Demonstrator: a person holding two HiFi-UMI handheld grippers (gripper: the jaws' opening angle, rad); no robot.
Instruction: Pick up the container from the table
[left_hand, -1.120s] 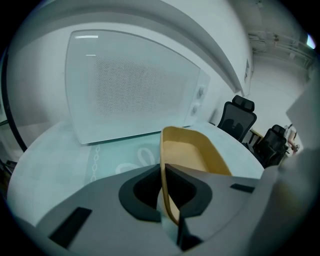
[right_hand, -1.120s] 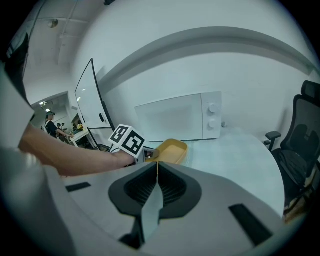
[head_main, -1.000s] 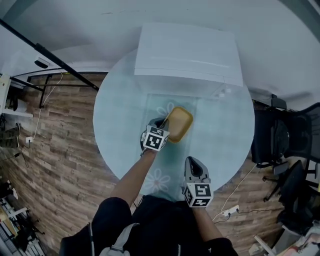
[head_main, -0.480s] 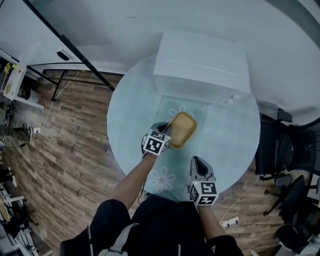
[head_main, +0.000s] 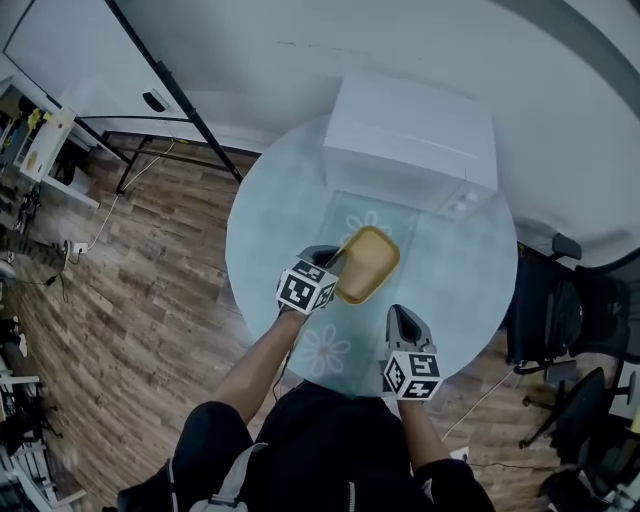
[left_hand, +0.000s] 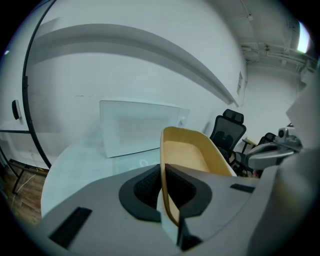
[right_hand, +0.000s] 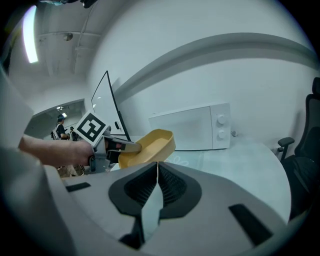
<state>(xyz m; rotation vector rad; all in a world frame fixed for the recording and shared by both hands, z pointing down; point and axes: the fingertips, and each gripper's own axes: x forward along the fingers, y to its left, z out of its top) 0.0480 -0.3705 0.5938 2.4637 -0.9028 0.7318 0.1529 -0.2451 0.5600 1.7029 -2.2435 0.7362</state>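
A shallow yellow container (head_main: 365, 264) hangs tilted above the round glass table (head_main: 270, 230), clear of its top. My left gripper (head_main: 325, 262) is shut on the container's near rim, which runs between the jaws in the left gripper view (left_hand: 164, 172). In the right gripper view the container (right_hand: 147, 145) shows lifted off the table with the left gripper (right_hand: 107, 145) clamped on its edge. My right gripper (head_main: 404, 325) is at the table's near right edge, shut and holding nothing (right_hand: 157, 177).
A white microwave (head_main: 412, 135) stands at the back of the table. A floral mat (head_main: 345, 330) lies under the container. Black office chairs (head_main: 570, 310) stand to the right, and a black stand leg (head_main: 170, 90) crosses at the upper left over wooden floor.
The head view has shifted, so the table sits further right in frame. The left gripper still holds the container, carried slightly right; the right gripper stays shut nearby.
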